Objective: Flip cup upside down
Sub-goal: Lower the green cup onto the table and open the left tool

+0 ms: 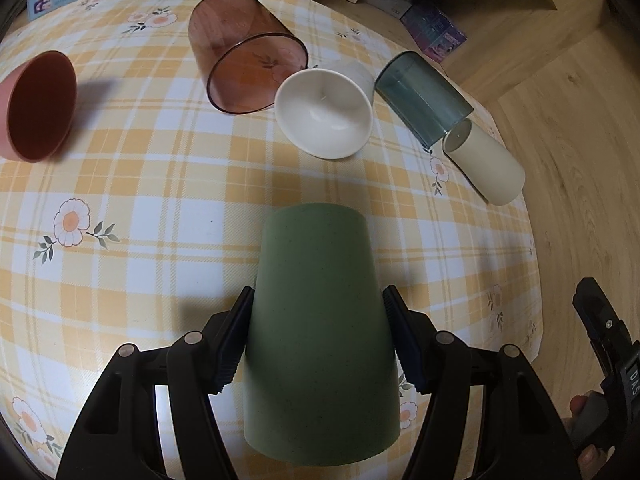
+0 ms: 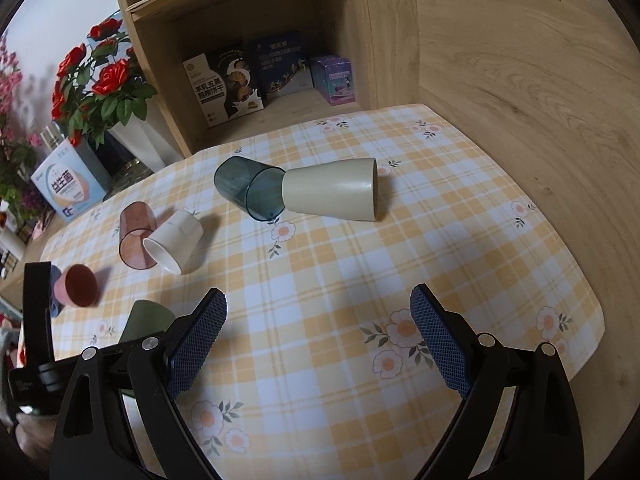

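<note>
My left fingers [image 1: 318, 336] pinch the green cup [image 1: 320, 272] on both sides. Its closed bottom points away from me, over the checked worktop [image 1: 160, 200]. Far left, a pink cup [image 1: 38, 106] lies on its side. Next come a brown see-through cup [image 1: 244, 52], a white cup [image 1: 324, 114], a dark blue-grey cup [image 1: 424, 98] and a cream cup [image 1: 486, 168], all tipped over. My right fingers [image 2: 318, 340] are spread wide and hold nothing.
</note>
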`<state>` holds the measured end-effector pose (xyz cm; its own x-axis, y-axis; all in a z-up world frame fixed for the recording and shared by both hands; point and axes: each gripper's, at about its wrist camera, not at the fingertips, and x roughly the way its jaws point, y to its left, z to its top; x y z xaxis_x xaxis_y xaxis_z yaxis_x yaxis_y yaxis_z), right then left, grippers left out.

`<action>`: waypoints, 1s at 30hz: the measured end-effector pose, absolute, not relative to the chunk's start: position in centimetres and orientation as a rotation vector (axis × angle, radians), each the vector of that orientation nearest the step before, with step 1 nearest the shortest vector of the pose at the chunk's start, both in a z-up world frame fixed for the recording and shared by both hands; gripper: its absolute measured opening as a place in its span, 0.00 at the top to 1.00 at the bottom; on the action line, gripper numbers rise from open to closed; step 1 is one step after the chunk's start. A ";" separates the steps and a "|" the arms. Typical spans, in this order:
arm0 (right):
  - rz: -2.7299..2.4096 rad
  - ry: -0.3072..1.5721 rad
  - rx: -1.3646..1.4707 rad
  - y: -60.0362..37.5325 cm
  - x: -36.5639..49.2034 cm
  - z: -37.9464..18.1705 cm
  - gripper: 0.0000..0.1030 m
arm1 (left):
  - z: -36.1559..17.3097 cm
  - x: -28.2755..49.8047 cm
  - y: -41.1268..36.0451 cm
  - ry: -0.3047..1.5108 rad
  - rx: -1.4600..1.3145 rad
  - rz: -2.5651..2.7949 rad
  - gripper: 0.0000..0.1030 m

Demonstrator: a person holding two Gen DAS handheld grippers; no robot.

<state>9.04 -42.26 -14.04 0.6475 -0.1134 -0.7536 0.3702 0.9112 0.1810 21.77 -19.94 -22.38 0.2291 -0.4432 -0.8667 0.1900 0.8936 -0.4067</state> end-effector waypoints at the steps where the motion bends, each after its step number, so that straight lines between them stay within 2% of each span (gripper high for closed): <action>1: -0.280 0.827 0.336 -42.2 9.1 -14.1 0.12 | -22.4 21.8 -20.0 1.271 -0.235 -0.446 0.39; 7: -0.281 0.830 0.334 -42.0 9.2 -14.0 0.12 | -22.2 21.8 -19.3 1.293 -0.262 -0.465 0.38; 10: -0.279 0.833 0.333 -41.8 9.3 -13.9 0.12 | -21.5 21.6 -18.9 1.295 -0.265 -0.476 0.32; 14: -0.272 0.831 0.328 -41.1 9.4 -13.5 0.12 | -20.2 21.4 -18.1 1.280 -0.240 -0.468 0.29; 25: -0.212 0.853 0.354 -39.4 10.2 -13.2 0.12 | -15.8 20.8 -14.5 1.172 -0.165 -0.464 0.21; 30: -0.160 0.859 0.382 -38.6 10.7 -13.0 0.12 | -14.7 20.8 -11.6 1.101 -0.123 -0.422 0.10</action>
